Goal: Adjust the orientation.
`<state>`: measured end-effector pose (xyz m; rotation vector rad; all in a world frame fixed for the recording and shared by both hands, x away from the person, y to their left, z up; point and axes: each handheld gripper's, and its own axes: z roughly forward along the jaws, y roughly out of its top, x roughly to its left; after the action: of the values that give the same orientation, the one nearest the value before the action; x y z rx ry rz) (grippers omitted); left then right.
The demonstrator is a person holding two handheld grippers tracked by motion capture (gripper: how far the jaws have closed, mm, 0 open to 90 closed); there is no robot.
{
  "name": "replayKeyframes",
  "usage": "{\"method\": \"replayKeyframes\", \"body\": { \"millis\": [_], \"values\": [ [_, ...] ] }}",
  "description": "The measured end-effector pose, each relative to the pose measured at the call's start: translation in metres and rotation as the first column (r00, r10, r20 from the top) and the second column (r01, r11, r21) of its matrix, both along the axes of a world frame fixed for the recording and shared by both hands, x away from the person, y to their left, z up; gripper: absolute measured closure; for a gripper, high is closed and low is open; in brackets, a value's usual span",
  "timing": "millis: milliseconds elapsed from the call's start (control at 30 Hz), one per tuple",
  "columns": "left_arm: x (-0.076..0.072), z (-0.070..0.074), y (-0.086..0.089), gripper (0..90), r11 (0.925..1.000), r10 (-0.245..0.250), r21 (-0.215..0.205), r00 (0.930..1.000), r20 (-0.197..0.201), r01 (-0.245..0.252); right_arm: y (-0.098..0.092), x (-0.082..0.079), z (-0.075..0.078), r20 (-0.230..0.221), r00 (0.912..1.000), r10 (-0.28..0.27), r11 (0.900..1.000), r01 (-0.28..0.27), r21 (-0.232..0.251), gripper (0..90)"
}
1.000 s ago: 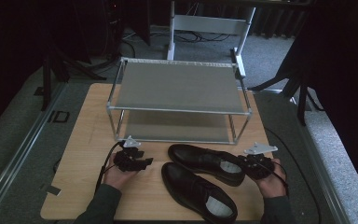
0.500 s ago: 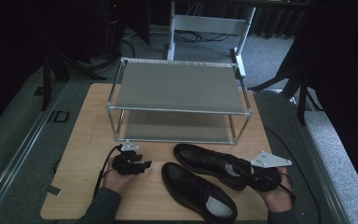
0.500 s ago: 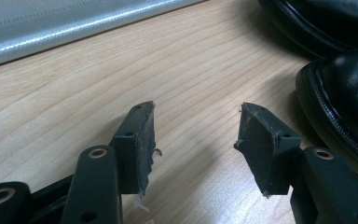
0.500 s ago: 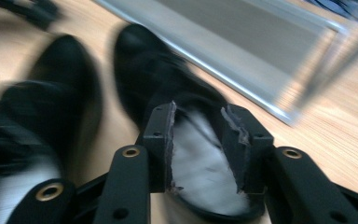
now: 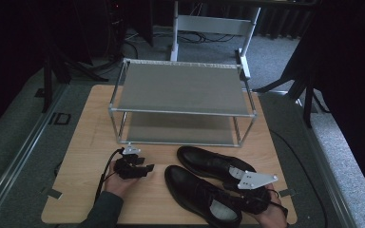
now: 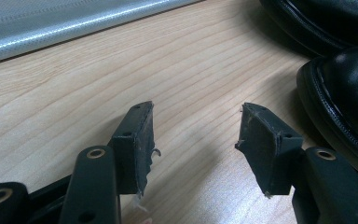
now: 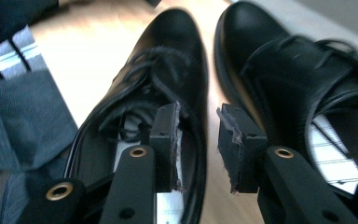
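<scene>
Shoes first: the right tool (image 5: 247,197) hangs over the heel opening of the near shoe (image 5: 197,194), its jaws just opened a little and then narrowed again, one jaw inside the collar and one outside, apparently not yet pinching. This looks like the pick-up step; next it likely needs to clamp the collar wall and lift toward the rack (image 5: 183,102). The near shoe lies on the table (image 5: 85,142), toe up-left toward the rack, heel at the near right edge (the far shoe (image 5: 211,164) runs just beside it). The left tool (image 5: 132,168) rests released, holding nothing.
</scene>
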<state>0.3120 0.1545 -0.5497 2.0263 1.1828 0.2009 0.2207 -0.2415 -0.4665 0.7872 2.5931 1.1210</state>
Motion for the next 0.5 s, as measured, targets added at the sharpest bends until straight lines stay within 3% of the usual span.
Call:
{"method": "replayKeyframes", "body": {
  "millis": [167,200,267,333,500],
  "values": [
    [0.000,-0.001,-0.002,45.6,1.0000,-0.007,0.001,1.0000,-0.001,0.007,0.002,0.001,-0.001,-0.001,1.0000,0.000,0.999,0.000,-0.040,68.4],
    [0.000,-0.001,-0.002,45.6,1.0000,-0.007,0.001,1.0000,-0.001,0.007,0.005,0.002,-0.002,-0.002,1.0000,-0.003,0.998,0.003,-0.066,68.4],
    [0.000,-0.001,-0.002,45.6,1.0000,-0.008,-0.001,1.0000,-0.001,0.008,0.011,0.004,-0.006,0.007,0.9999,-0.014,0.993,0.014,-0.118,78.1],
    [-0.001,0.000,-0.002,45.6,1.0000,-0.008,0.001,1.0000,0.000,0.008,0.015,0.006,-0.007,0.019,0.9998,-0.010,0.992,0.013,-0.125,84.6],
    [-0.001,0.001,-0.001,45.6,1.0000,-0.007,-0.002,1.0000,0.003,0.007,0.012,0.016,-0.008,0.042,0.9986,-0.032,0.993,0.037,-0.111,86.2]
  ]
}}
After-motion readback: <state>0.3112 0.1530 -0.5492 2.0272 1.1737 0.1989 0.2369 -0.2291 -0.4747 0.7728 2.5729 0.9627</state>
